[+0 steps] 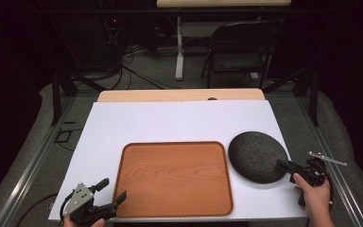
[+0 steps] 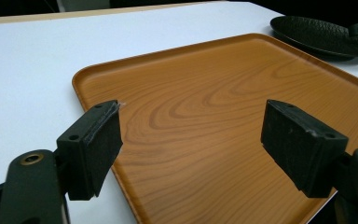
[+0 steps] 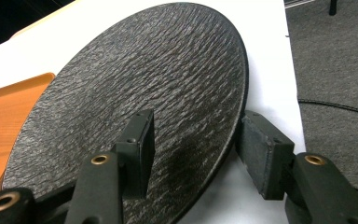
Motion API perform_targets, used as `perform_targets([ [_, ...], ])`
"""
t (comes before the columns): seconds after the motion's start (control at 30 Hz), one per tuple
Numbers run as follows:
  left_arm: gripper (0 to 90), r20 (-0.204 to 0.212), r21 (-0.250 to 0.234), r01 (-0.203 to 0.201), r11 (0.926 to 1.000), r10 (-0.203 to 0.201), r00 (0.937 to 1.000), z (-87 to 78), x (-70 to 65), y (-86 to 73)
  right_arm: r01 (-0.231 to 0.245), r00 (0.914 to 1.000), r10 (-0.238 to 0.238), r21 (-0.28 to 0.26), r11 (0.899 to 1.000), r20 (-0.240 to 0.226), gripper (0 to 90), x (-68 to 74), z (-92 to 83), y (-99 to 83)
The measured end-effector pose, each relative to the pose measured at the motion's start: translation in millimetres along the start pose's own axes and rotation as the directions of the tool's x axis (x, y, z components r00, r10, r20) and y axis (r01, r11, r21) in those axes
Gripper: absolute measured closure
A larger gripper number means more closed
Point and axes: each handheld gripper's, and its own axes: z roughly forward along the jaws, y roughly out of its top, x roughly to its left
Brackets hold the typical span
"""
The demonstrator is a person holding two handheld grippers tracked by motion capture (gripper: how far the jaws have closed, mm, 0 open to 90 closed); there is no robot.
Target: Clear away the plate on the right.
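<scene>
A rectangular wooden tray lies at the front middle of the white table cover. To its right rests a round black textured plate. My left gripper hovers open at the tray's front left corner, and the bare tray shows between its jaws. My right gripper is at the plate's near right rim. It is open, one jaw over the plate and the other just outside the rim, with neither pad pressing. A corner of the tray is at the left.
The table cover ends just right of the plate, with grey floor and a cable beyond. Behind the table stand a black folding chair and a white table leg. Metal rails run along both sides.
</scene>
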Motion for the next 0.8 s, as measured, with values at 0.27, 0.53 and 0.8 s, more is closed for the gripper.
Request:
perform_targets([
  [0.27,20.5,-0.001,0.002,0.000,1.0000,0.000,1.0000,0.1,0.1,0.0,-0.014,0.9999,0.014,-0.008,1.000,-0.002,47.1,-0.8,5.5,2.8],
  [0.53,20.5,0.000,0.002,0.001,1.0000,-0.001,1.0000,0.3,0.1,0.0,-0.016,0.9999,0.016,-0.012,1.000,-0.003,46.8,-2.6,8.7,5.3],
  [0.8,20.4,0.000,0.002,0.000,1.0000,0.000,1.0000,0.4,0.1,0.0,-0.038,0.9993,0.038,-0.007,0.999,-0.003,49.1,-2.6,11.2,7.7],
])
